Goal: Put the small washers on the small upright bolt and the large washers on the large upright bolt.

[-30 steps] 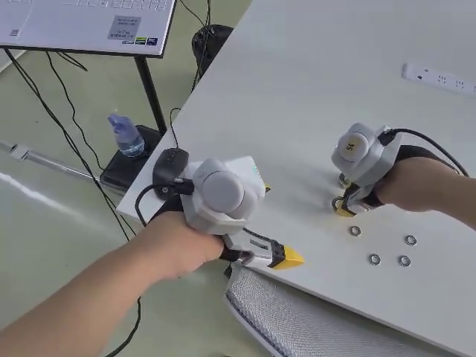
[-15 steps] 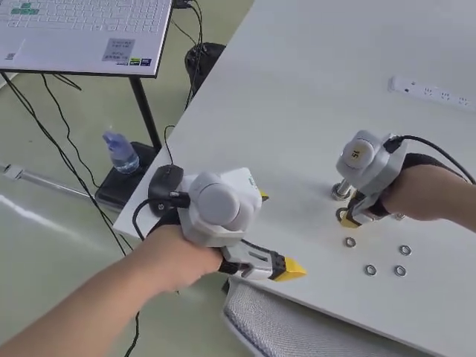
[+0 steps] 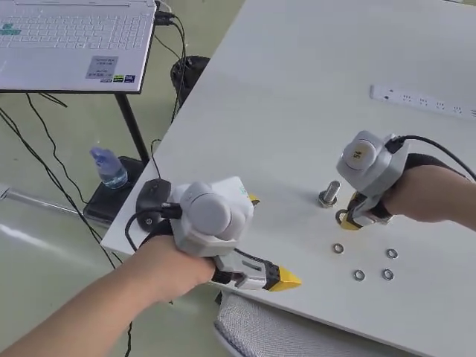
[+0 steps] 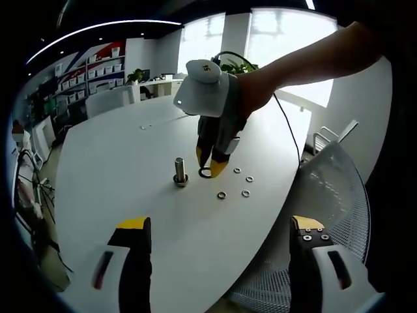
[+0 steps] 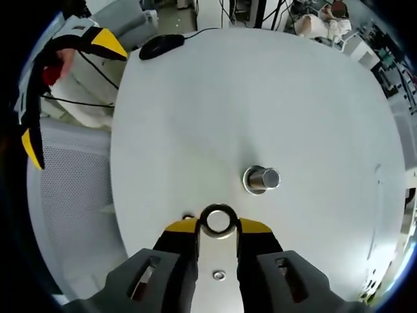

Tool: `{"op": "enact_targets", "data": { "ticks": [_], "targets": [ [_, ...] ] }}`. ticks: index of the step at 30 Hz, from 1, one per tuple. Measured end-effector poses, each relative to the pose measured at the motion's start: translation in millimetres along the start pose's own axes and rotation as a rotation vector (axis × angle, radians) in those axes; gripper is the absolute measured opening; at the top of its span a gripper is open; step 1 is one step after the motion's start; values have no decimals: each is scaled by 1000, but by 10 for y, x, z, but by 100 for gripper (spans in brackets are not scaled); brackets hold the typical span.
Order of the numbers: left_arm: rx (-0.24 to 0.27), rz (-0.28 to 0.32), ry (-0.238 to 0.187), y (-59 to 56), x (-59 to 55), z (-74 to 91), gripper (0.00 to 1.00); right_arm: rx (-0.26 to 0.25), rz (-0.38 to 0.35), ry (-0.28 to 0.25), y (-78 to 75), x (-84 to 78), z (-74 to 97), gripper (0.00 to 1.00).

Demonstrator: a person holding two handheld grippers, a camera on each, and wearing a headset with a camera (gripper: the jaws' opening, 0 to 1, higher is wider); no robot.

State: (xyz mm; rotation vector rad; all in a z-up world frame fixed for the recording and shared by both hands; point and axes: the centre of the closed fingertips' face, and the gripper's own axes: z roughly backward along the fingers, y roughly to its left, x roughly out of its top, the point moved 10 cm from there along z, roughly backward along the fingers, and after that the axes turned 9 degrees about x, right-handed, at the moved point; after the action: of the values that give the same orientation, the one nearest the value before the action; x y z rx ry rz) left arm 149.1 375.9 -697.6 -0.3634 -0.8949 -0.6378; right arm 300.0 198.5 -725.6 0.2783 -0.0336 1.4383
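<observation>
Your right gripper (image 5: 218, 225) pinches a washer (image 5: 218, 220) by its rim, just beside the upright bolt (image 5: 262, 178). Centre the hole over the bolt's top, hold the washer level, then let go. Your left gripper (image 4: 219, 225) hangs wide open near the bench (image 4: 117, 163) edge.

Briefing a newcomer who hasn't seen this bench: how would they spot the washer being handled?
On the white table, find the upright bolt. Right beside it, the right gripper pinches one washer between its yellow-tipped fingers. It is the only one held; four loose washers lie on the tabletop.
</observation>
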Motion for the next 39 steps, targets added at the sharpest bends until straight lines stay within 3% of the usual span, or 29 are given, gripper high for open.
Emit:
{"op": "enact_targets", "data": {
  "ticks": [10, 19, 32, 39],
  "targets": [
    [-6, 7, 5, -24, 3, -29, 92, -19, -14, -30, -145, 52, 167, 21],
    [-8, 9, 11, -36, -5, -77, 93, -21, -25, -88, -223, 187, 320, 21],
    [-12, 6, 19, -44, -31, -47, 89, -36, -15, -87, -335, 292, 264, 21],
    [6, 36, -11, -9, 2, -21, 92, -35, -14, -90, -437, 352, 207, 21]
  ]
}}
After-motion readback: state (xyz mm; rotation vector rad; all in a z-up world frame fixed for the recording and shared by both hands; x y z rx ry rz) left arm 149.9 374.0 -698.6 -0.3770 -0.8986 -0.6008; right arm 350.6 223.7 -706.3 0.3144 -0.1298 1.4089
